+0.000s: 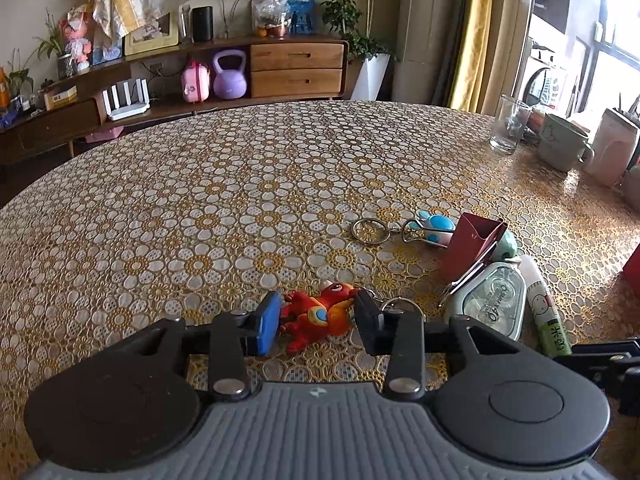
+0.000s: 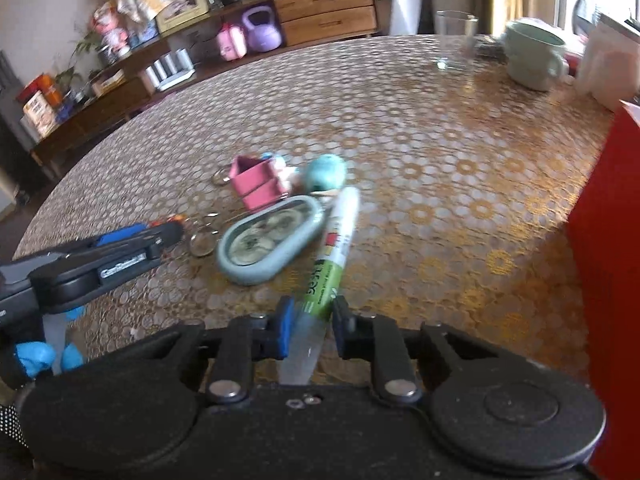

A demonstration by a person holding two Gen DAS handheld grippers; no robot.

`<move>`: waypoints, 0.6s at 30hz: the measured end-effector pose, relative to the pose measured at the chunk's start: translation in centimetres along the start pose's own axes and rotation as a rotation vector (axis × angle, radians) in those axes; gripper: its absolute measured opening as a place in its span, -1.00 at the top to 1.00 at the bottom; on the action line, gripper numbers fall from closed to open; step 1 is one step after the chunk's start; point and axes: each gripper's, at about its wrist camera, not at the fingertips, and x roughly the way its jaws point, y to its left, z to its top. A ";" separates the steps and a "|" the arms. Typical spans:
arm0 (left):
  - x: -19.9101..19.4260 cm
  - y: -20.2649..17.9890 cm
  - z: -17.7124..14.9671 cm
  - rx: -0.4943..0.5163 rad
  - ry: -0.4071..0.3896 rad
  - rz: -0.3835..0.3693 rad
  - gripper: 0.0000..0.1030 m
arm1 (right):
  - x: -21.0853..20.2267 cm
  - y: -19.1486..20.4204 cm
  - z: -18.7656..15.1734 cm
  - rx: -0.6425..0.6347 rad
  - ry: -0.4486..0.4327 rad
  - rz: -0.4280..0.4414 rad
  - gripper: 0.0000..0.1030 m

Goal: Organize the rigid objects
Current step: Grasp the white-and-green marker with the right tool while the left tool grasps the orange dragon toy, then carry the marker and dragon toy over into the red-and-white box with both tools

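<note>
A flower-patterned surface [image 1: 240, 184] fills the room's foreground. Our left hand-held gripper [image 1: 316, 322] is spread around the red dragon keychain [image 1: 318, 316], seemingly ready to pinch it. Our right hand-held gripper [image 2: 310, 326] straddles the near end of the green-and-white tube [image 2: 334, 246], probably to lift it; whether it pinches we cannot tell

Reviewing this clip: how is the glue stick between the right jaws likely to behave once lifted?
The glue stick looks like a rigid round tube, so it should stay stiff but may roll if released. Its glossy label suggests it may slip. The right gripper holds it near one end, so the long free end may sag or pivot.
</note>
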 end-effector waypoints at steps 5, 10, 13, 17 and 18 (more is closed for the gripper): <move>-1.2 -0.1 -0.1 -0.020 0.009 -0.014 0.23 | -1.7 -2.0 0.0 0.073 -0.027 0.018 0.67; -3.0 -0.3 -0.2 -0.034 0.016 -0.033 0.23 | -3.5 -3.2 -0.2 0.132 -0.048 0.055 0.67; -4.0 -0.6 -0.2 -0.033 0.018 -0.042 0.24 | -4.4 -3.8 -0.4 0.155 -0.054 0.071 0.68; -5.4 -1.1 -0.3 -0.046 0.025 -0.057 0.24 | -5.4 -4.2 -0.6 0.161 -0.063 0.094 0.68; -5.7 -1.3 -0.4 -0.046 0.025 -0.060 0.24 | -5.6 -4.2 -0.8 0.146 -0.068 0.092 0.68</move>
